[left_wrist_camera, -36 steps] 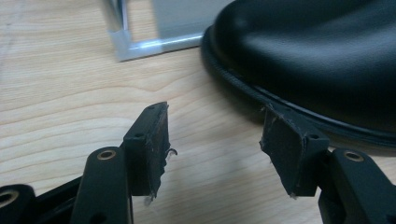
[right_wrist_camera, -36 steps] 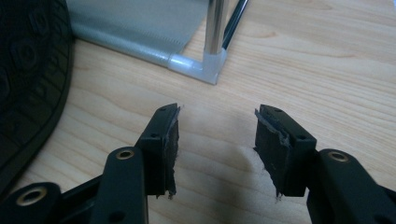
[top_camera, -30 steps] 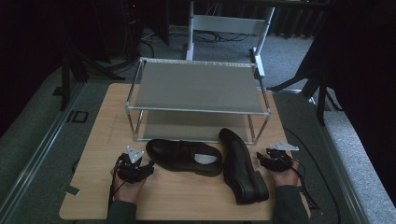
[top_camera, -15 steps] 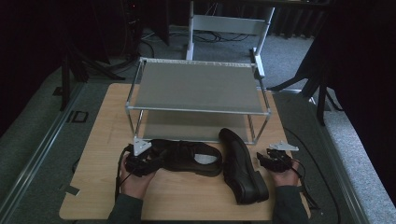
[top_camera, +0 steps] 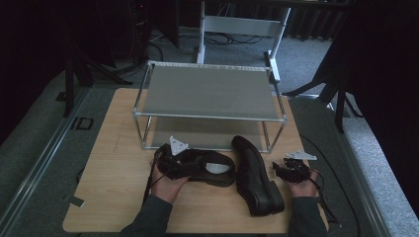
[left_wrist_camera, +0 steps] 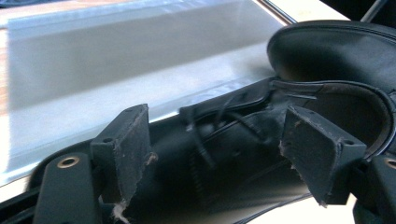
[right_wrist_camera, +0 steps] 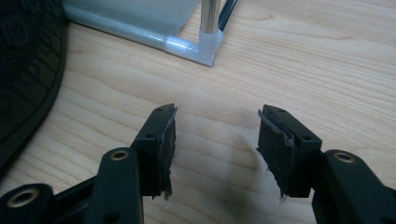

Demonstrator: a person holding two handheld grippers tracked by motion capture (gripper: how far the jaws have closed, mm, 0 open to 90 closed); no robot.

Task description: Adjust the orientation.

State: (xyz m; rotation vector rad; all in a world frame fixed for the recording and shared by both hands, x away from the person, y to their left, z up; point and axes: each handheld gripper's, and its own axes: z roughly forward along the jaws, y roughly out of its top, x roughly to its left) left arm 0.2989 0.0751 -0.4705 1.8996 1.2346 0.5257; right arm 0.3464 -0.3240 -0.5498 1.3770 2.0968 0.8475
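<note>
Two black leather lace-up shoes lie on the wooden table (top_camera: 113,163) in front of a two-shelf metal rack (top_camera: 210,91). The left shoe (top_camera: 217,170) lies crosswise, its opening to the right. My left gripper (top_camera: 188,160) is open over its laced front. In the left gripper view the laces and tongue of that shoe (left_wrist_camera: 233,154) sit between the spread jaws of the left gripper (left_wrist_camera: 217,135). The right shoe (top_camera: 257,177) lies on its side, pointing away. My right gripper (top_camera: 281,169) rests just right of it, open. In its own view the right gripper (right_wrist_camera: 215,126) has bare wood between its jaws.
The rack's lower shelf (left_wrist_camera: 116,70) lies right behind the left shoe. Its front right leg (right_wrist_camera: 208,42) stands ahead of the right gripper, and the right shoe's treaded sole (right_wrist_camera: 23,70) is close at that gripper's left. Bare wood shows at the table's left and front.
My left gripper has moved right and forward from the bare table onto the left shoe's laced front. The right gripper and both shoes have stayed put.
</note>
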